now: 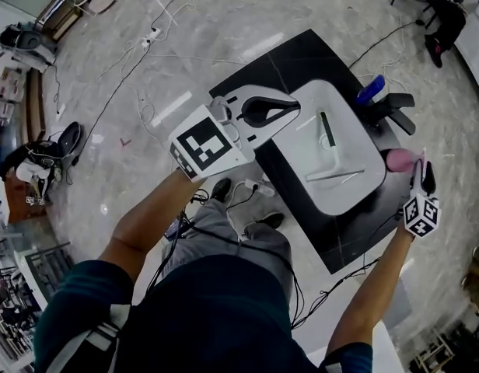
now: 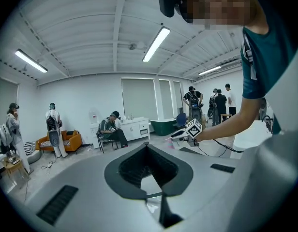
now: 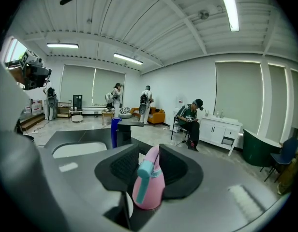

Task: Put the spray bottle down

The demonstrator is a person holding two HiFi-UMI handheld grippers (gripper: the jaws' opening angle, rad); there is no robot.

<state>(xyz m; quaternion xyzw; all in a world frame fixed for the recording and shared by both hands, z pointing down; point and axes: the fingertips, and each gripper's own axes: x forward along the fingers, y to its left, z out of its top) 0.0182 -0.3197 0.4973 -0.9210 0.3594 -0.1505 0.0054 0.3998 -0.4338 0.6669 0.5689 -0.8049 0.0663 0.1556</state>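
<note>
- The pink plastic spray bottle with a pale-blue trigger point(image 3: 149, 185) stands upright between the jaws of the right gripper point(image 3: 146, 153); in the head view it sits at the right edge of the black desk point(image 1: 302, 57), just beside the white sunken basin point(image 1: 344, 189).
- The right gripper is released; its two black jaws stand apart on either side of the bottle's neck, and a sliver of gap shows on the left side, so the pads do not seem to press on it; the bottle stays upright on its own, which I judge to mean that its base rests on the desk, though the gripper's own body hides the base itself.
- The left gripper point(image 1: 290, 109) is clenched on nothing; its jaw tips meet in its own view, with only the room beyond them; it hovers over the near-left edge of the desk, well apart from the bottle.
- A tall blue cylinder point(image 3: 115, 129) stands further back on the desk, clear of the bottle.
- Progress, as a judgement: the putting down looks all but done; the bottle is set on the desk and let go; what is left is to draw the right gripper back without knocking the bottle's neck or trigger; the chief risk is tipping it near the desk's edge.
</note>
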